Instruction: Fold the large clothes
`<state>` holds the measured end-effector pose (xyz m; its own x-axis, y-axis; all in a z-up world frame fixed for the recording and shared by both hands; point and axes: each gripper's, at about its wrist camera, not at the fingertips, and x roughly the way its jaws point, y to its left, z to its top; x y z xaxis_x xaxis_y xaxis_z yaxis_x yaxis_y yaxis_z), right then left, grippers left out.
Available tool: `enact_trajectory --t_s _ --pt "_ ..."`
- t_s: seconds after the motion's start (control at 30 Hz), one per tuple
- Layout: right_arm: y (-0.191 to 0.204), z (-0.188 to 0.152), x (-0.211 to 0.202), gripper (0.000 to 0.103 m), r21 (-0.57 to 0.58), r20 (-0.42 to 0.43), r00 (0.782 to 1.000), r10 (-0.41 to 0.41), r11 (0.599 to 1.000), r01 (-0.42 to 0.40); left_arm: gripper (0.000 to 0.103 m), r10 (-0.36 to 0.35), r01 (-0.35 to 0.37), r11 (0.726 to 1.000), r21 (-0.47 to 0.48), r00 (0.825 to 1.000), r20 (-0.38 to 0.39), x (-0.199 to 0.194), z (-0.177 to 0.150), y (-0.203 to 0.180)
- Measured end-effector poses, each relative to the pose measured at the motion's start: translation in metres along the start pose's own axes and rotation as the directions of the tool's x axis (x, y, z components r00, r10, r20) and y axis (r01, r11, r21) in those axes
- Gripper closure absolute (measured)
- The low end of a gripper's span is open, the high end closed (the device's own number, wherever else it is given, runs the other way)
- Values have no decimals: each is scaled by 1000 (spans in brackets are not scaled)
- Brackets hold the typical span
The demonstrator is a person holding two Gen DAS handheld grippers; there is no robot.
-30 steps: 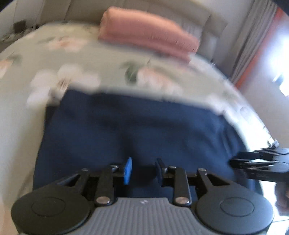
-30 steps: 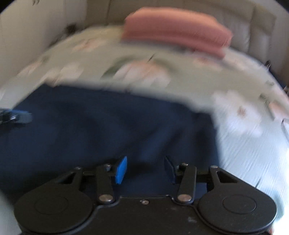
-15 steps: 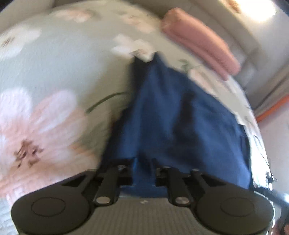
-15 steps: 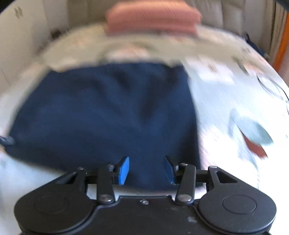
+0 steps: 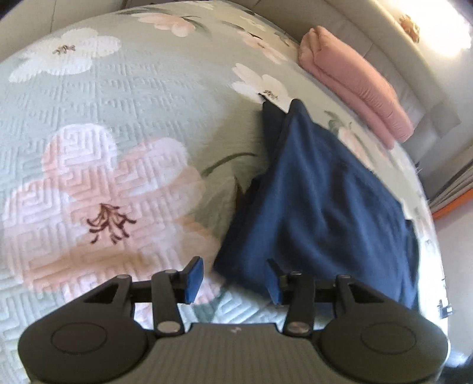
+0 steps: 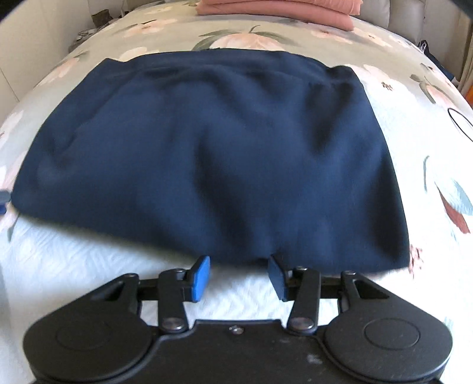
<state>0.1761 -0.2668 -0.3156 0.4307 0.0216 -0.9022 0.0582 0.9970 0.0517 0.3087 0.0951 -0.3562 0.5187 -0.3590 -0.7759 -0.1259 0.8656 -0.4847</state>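
A bed filled both views, covered by a pale green quilted bedspread (image 5: 124,97) with a raised maze texture and large pink and white flowers. A folded pink blanket (image 5: 357,79) lay at its far end against a padded grey headboard (image 6: 405,14). The navy garment (image 6: 212,147), soft and folded into a rough rectangle, lay flat on the bedspread. The left gripper (image 5: 233,280) had just been opening at the garment's corner, gripping nothing. The right gripper (image 6: 239,273) stood open at the near hem.

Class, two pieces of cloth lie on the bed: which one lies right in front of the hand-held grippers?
The dark blue garment, spread flat; the pink folded blanket lies by the headboard.
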Motion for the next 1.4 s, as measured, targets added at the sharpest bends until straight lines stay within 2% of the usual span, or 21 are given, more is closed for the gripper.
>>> enact_trajectory --t_s 0.03,0.13,0.2,0.33,0.43,0.5,0.63,0.7,0.73,0.77,0.8,0.87,0.9,1.0,1.2,1.33,1.4 --pt "-1 -1 -4 43 18 8 1000 5 1000 -5 51 -23 23 1000 -5 1000 -9 2 3 1" --pt "1 -10 -15 42 74 34 999 17 997 -19 47 -72 72 997 -25 997 -33 14 11 3" --pt "6 -11 -21 42 106 43 999 25 994 -29 39 -112 110 991 -70 993 -34 24 15 11" --pt "13 -9 -28 42 131 59 997 54 989 -62 38 -210 206 967 -148 978 -14 51 28 27" --pt "14 -3 -25 37 133 63 996 59 989 -67 29 -298 298 942 -153 954 27 66 31 30" --pt "15 -2 -22 37 130 60 997 53 990 -60 22 -363 367 917 -154 930 51 80 32 30" --pt "19 -2 -18 36 120 45 998 51 991 -56 22 -441 445 889 -110 896 55 104 43 15" --pt "22 -3 -15 36 112 35 998 48 992 -52 29 -454 456 886 -89 890 39 117 49 5" --pt "23 -4 -14 36 110 30 998 48 993 -51 41 -451 452 888 -87 892 31 124 51 2" --pt "23 -5 -13 36 109 25 998 50 993 -52 58 -439 439 893 -100 898 26 131 54 2" --pt "25 -6 -12 36 109 21 998 53 993 -55 69 -435 434 893 -116 900 25 134 53 4" --pt "27 -7 -11 36 106 16 998 59 993 -60 79 -468 466 872 -153 884 25 138 51 10" --pt "27 -8 -12 36 104 21 998 65 992 -67 84 -469 467 871 -153 883 25 137 49 10" --pt "23 -9 -12 36 103 33 997 74 992 -77 89 -453 455 884 -106 890 41 129 48 1" --pt "-2 -12 -18 36 140 74 990 121 981 -131 90 -414 420 906 -63 906 85 104 50 -27" --pt "-27 -2 -31 36 138 117 981 155 976 -171 91 -409 411 911 4 904 123 75 55 -71" --pt "-44 2 -36 36 138 138 977 161 974 -180 91 -419 417 908 48 896 148 59 57 -102"
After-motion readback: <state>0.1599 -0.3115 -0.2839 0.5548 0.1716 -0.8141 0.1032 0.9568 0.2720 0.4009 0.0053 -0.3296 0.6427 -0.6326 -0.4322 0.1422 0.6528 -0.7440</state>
